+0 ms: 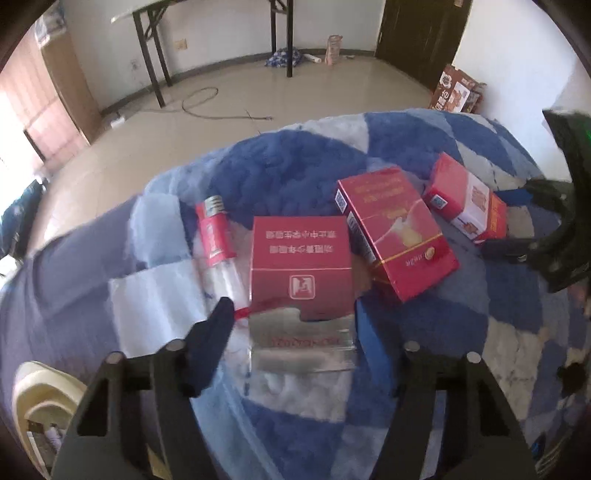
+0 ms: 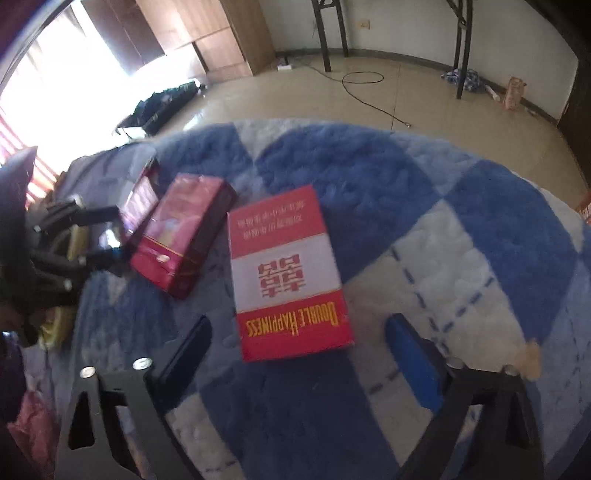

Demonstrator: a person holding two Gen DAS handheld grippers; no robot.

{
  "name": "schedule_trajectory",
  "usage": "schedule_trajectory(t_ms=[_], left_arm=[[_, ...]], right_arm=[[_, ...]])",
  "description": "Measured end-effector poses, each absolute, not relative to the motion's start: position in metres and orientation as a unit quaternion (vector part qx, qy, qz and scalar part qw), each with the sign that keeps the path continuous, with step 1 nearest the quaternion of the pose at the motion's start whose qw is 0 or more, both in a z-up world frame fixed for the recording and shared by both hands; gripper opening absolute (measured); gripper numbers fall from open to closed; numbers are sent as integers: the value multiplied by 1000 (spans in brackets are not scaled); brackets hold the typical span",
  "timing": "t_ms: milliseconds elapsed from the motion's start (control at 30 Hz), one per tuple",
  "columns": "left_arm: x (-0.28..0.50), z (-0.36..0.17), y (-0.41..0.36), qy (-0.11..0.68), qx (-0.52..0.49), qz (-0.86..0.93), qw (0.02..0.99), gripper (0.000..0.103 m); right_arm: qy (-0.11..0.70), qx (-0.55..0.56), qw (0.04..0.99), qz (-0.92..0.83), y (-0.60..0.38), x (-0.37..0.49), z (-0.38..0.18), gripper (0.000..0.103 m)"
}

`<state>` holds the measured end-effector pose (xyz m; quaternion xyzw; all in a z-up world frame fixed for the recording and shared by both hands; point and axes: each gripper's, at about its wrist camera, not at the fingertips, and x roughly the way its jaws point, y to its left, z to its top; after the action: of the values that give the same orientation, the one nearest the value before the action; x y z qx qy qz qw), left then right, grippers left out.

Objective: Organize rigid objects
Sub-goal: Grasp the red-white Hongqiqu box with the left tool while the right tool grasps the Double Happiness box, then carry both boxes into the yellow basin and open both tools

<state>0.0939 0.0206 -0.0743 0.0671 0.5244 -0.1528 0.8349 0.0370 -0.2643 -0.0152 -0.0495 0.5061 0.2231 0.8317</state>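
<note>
Left claw (image 1: 295, 325) hangs part-spread over the blue checked blanket (image 1: 303, 173), its fingers flanking the silver-bottomed red box (image 1: 300, 273) without clearly pinching it. Right claw (image 2: 299, 336), spread wide and empty, straddles the Double Happiness box (image 2: 288, 277), whose long axis runs straight ahead between the fingers.

**Setting: room in a home, sparsely furnished**

Blue-and-white checked plush blanket (image 1: 303, 166), spread over a soft raised surface. Glossy beige tiled floor (image 1: 229, 92). White walls with a dark skirting board and a wall socket (image 2: 365, 24). Wooden wardrobe (image 2: 207, 33) beside a bright curtained window (image 1: 22, 107). Folding table on black metal legs (image 1: 147, 55). Dark door (image 1: 417, 33). Loose cable (image 2: 362, 79) and a printed carton (image 1: 457, 91) on the floor.
</note>
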Motion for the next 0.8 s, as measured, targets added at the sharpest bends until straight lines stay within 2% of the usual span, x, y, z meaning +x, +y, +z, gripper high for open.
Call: schedule_trajectory(t_ms=[33, 100, 133, 167, 333, 467, 633, 800], left_arm=[[94, -75, 19, 525, 64, -157, 834, 57], [90, -75, 15, 519, 69, -152, 838, 57], [88, -74, 15, 519, 66, -153, 839, 57], [85, -72, 15, 517, 59, -156, 840, 57], [58, -38, 39, 476, 21, -152, 866, 57], [30, 12, 93, 430, -34, -109, 896, 57], [-12, 49, 189, 409, -65, -4, 910, 57], [-59, 38, 282, 436, -92, 99, 890, 57]], right_arm=[[500, -58, 836, 217, -262, 39, -16, 88], [486, -79, 845, 210, -255, 41, -16, 76], [478, -93, 848, 209, -253, 42, -16, 64], [473, -100, 850, 210, -250, 41, -16, 59], [450, -84, 860, 225, -255, 31, -4, 57], [416, -75, 869, 258, -241, 21, 36, 57], [368, -78, 851, 367, -153, -10, 84, 57], [386, -116, 778, 482, -46, -55, 72, 57]])
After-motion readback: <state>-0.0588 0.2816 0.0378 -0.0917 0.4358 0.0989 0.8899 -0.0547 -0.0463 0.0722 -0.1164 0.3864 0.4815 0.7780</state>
